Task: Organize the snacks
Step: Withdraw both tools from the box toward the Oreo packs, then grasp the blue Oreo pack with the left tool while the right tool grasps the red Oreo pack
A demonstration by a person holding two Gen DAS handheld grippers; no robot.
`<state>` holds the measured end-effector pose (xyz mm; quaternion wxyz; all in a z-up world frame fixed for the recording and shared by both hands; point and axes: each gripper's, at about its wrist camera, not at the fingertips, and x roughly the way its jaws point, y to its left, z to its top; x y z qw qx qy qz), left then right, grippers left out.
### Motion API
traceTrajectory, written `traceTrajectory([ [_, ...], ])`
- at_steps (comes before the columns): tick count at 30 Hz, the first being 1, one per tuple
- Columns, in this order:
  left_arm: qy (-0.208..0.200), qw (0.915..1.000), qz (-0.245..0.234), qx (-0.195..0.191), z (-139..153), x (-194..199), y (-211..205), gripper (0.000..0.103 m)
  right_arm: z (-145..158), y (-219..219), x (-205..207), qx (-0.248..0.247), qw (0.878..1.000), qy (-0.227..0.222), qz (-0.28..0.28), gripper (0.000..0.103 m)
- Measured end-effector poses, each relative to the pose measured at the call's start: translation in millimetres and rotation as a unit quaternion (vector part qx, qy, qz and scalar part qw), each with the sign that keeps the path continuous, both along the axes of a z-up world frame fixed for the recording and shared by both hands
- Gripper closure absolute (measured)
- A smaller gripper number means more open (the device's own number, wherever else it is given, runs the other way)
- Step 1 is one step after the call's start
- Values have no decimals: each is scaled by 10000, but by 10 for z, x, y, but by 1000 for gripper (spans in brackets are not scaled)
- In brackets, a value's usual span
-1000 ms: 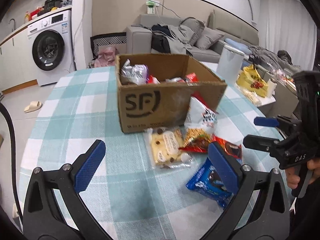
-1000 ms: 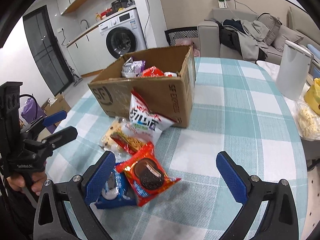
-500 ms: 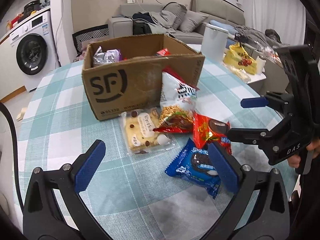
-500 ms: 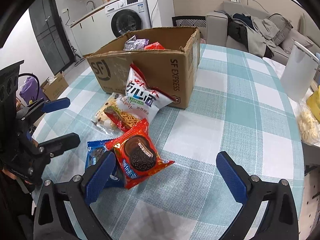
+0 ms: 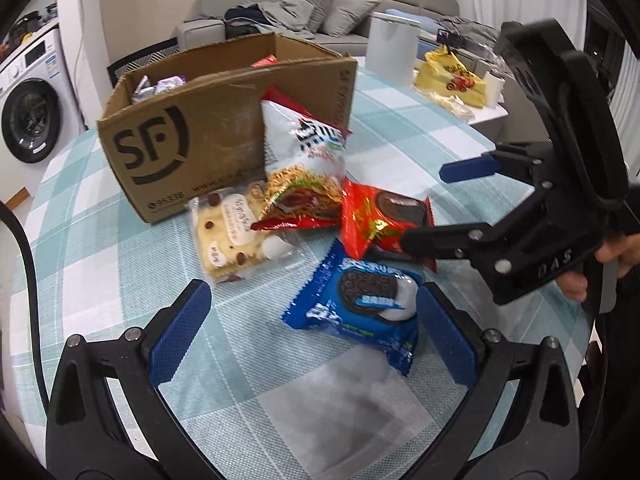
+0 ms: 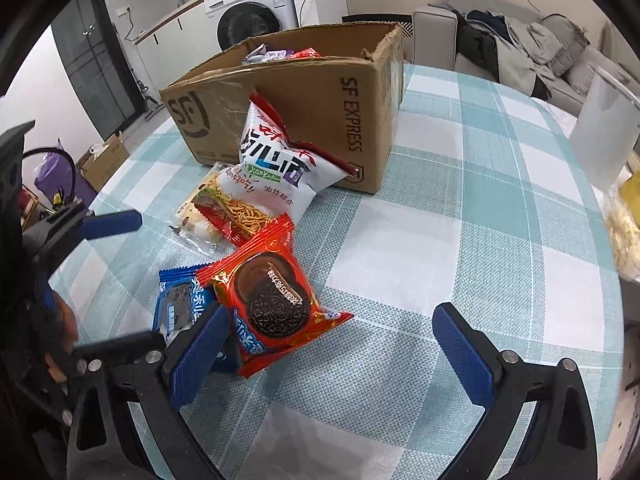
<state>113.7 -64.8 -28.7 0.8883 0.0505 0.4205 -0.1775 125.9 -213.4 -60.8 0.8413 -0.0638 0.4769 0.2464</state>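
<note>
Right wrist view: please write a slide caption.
Open right gripper near a red cookie pack, before a cardboard box.

Both views are evenly and softly lit by indoor light, with only faint shadows under the snack packets. Glare shows on the glossy red cookie packet (image 6: 272, 300) and the blue cookie packet (image 5: 360, 308). Fisheye distortion bends the checked tablecloth (image 6: 460, 240) and blackens the corners. The left view is slightly motion-blurred.

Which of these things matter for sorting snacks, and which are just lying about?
Job: brown cardboard box, white chip bag, red cookie packet, blue cookie packet, clear biscuit pack.
Lying about: white cylindrical container, yellow bag.
</note>
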Motion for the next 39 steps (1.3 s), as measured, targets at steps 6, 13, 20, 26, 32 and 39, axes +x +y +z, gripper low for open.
traceTrajectory([
  [6,82,9999,-131,34,-91,7,-100,1,-6,-12,10,0,10000,17,-50,0],
  [13,137,9992,-291,220,-170,30,-213,1,-23,0,25,35,10000,38,-85,0],
  [20,333,9993,-10,194,-267,158,-128,1,-28,-67,55,74,9997,84,-213,0],
  [26,383,9992,123,86,-320,248,-66,1,-52,-77,75,60,9996,115,-259,0],
  [32,359,9992,106,153,-367,269,-113,7,-101,36,39,-81,9998,55,-153,0],
  [39,270,9996,-66,78,-328,238,-135,33,-127,99,17,-181,9998,-2,-64,4],
])
